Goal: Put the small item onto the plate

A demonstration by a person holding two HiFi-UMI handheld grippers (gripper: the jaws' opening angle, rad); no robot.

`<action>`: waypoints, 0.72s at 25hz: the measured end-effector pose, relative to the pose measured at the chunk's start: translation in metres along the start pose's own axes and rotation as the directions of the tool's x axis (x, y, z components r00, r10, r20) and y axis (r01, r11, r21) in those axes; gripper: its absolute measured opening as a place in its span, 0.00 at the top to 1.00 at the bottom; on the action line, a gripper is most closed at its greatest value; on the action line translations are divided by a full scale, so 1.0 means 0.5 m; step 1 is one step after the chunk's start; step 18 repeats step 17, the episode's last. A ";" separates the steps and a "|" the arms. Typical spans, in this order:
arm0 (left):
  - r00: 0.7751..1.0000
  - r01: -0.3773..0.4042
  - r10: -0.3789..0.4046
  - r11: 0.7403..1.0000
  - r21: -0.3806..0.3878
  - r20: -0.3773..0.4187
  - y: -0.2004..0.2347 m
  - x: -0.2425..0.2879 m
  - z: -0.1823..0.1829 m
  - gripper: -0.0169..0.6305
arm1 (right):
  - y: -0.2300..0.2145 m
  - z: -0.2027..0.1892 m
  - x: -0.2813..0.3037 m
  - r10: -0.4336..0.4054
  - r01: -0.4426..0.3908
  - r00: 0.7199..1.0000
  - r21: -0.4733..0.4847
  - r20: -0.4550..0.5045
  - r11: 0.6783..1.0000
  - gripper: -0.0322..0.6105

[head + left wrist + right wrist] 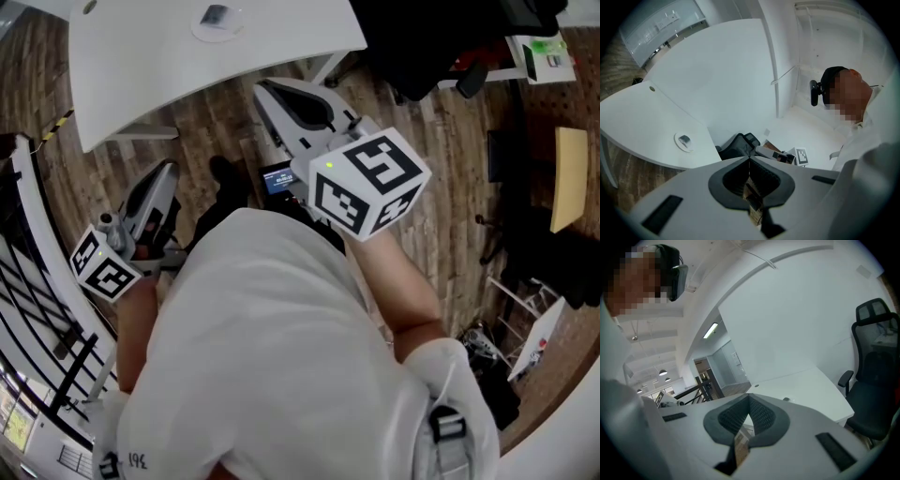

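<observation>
Though your shirt (281, 356) hides much, left gripper (750, 158) and right gripper (749, 395) show ribbed jaws pressed together, empty. Round plate's (677, 142) small item (685, 139) is indistinct.

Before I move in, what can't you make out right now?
Left gripper view: the small grey item on the round white plate is too far and small to identify.
Head view: the white table is cut off by the top edge.
Right gripper view: the right gripper hides the table's near part.

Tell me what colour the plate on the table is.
White, like the table; the plate has a small grey item on it. Clearest in the left gripper view.
</observation>
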State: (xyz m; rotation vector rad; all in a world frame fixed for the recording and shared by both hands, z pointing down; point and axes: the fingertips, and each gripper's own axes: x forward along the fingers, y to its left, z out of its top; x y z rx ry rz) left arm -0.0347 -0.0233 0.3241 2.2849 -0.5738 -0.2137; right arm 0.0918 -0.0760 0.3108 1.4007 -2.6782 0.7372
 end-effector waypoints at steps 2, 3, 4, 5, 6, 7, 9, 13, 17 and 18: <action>1.000 -0.006 0.005 1.000 -0.005 -0.003 -0.016 0.004 -0.027 0.97 | 0.000 -0.006 -0.023 0.012 -0.012 1.000 -0.004 0.001 1.000 0.95; 1.000 -0.008 0.008 1.000 -0.008 -0.006 -0.024 0.006 -0.040 0.97 | -0.001 -0.009 -0.034 0.018 -0.018 1.000 -0.005 0.002 1.000 0.95; 1.000 -0.009 0.009 1.000 -0.009 -0.009 -0.031 0.010 -0.051 0.97 | -0.003 -0.012 -0.045 0.022 -0.022 1.000 -0.006 0.003 1.000 0.95; 1.000 -0.011 0.011 1.000 -0.010 -0.012 -0.038 0.013 -0.059 0.97 | -0.005 -0.014 -0.053 0.025 -0.025 1.000 -0.005 0.003 1.000 0.95; 1.000 -0.012 0.012 1.000 -0.009 -0.015 -0.044 0.016 -0.065 0.97 | -0.008 -0.016 -0.060 0.027 -0.027 1.000 -0.004 0.003 1.000 0.95; 1.000 -0.013 0.013 1.000 -0.006 -0.019 -0.049 0.017 -0.071 0.97 | -0.010 -0.018 -0.065 0.030 -0.030 1.000 -0.003 0.003 1.000 0.95; 1.000 -0.014 0.014 1.000 -0.001 -0.026 -0.058 0.016 -0.082 0.97 | -0.009 -0.021 -0.073 0.037 -0.037 0.999 -0.007 0.004 0.999 0.95; 1.000 -0.017 0.017 1.000 0.003 -0.022 -0.062 0.003 -0.098 0.97 | 0.002 -0.032 -0.086 0.036 -0.035 0.999 -0.024 0.012 0.999 0.95; 0.999 -0.007 0.008 1.000 0.019 -0.036 -0.066 -0.013 -0.103 0.97 | 0.024 -0.049 -0.095 0.027 -0.027 1.000 -0.031 0.010 0.999 0.95; 0.999 -0.007 0.008 1.000 0.019 -0.036 -0.066 -0.013 -0.103 0.97 | 0.024 -0.049 -0.095 0.027 -0.027 1.000 -0.031 0.010 0.999 0.95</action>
